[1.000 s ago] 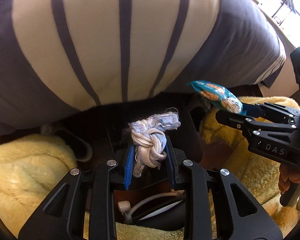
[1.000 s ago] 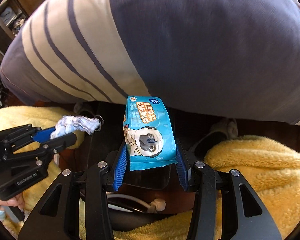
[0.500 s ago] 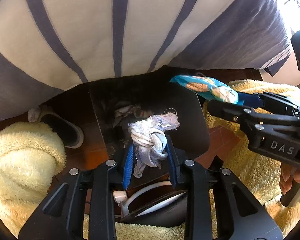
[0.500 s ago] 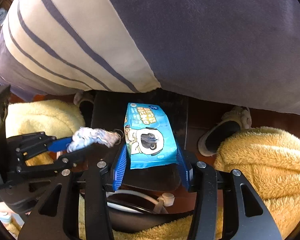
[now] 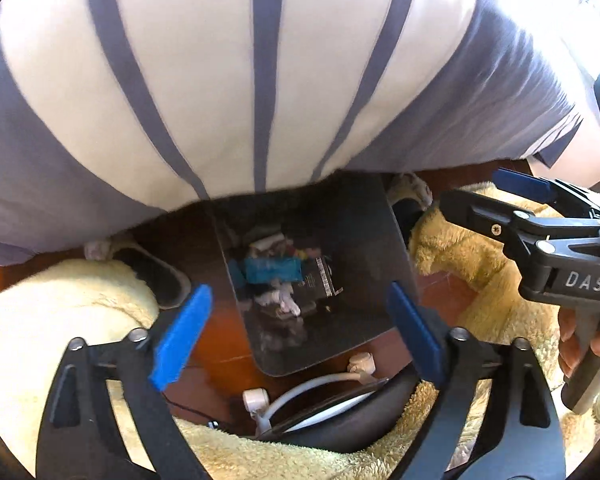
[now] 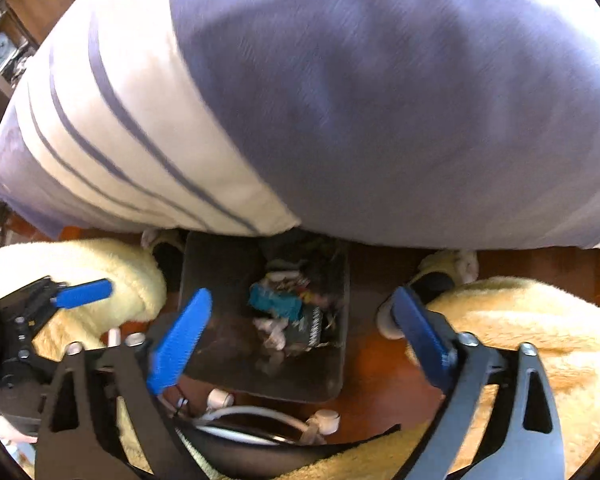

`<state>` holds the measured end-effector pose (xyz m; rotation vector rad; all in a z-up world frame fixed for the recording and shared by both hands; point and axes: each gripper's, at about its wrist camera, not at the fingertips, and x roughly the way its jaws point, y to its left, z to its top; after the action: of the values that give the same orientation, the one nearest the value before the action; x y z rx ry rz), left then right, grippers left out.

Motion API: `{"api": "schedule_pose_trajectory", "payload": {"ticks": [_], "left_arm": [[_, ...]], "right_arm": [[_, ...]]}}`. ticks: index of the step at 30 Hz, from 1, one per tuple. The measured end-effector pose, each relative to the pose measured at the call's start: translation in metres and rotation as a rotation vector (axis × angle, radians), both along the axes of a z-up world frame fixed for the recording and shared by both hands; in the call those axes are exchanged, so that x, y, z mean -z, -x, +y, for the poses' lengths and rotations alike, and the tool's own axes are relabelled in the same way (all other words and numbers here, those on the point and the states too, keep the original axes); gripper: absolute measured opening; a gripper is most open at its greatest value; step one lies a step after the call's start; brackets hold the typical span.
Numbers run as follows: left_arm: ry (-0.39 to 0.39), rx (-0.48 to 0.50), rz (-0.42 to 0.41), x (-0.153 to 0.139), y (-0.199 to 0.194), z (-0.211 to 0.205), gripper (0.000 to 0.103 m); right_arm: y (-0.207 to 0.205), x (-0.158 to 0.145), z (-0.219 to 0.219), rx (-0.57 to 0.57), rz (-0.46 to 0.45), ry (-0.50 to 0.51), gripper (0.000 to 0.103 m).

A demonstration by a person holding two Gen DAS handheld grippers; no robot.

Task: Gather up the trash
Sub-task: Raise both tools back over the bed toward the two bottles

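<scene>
Left gripper (image 5: 296, 320): its blue fingers (image 5: 180, 336) are standing wide apart and gripping nothing, hanging above the bin.
Bin (image 5: 364, 224): a dark rectangular tub is sitting on the reddish floor (image 5: 216, 336), between the two slippers and below the striped shirt (image 5: 220, 80).
Trash (image 5: 276, 276): a teal packet, white crumpled scraps and a dark wrapper are lying at the bottom of the bin, below and between the left fingers, touching neither.
Right gripper (image 6: 304, 328): its fingers (image 6: 420, 336) are also spreading wide with nothing between them; the trash (image 6: 284, 308) is showing in the gap, down inside the bin (image 6: 220, 280).
Blanket (image 6: 520, 320): yellow fleece is lying on both sides of the bin.
Cable (image 5: 312, 388): a white cord is lying just near the bin's near edge.
</scene>
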<state>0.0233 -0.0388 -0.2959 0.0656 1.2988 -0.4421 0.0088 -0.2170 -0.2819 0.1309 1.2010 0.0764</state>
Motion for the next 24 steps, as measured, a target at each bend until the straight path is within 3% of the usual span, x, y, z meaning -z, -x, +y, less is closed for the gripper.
{"api": "schedule_pose_trajectory", "payload": {"ticks": [3, 16, 24], "left_arm": [[0.003, -0.015, -0.056, -0.019, 0.003, 0.004, 0.095], [0.035, -0.014, -0.269, -0.094, 0.013, 0.007, 0.095], [0.061, -0.067, -0.382, -0.143, -0.010, 0.017, 0.095]], "right_arm": [[0.004, -0.012, -0.007, 0.014, -0.036, 0.016, 0.098], [0.021, -0.085, -0.006, -0.008, -0.247, 0.073, 0.098], [0.006, -0.131, -0.016, 0.005, -0.364, 0.064, 0.098]]}}
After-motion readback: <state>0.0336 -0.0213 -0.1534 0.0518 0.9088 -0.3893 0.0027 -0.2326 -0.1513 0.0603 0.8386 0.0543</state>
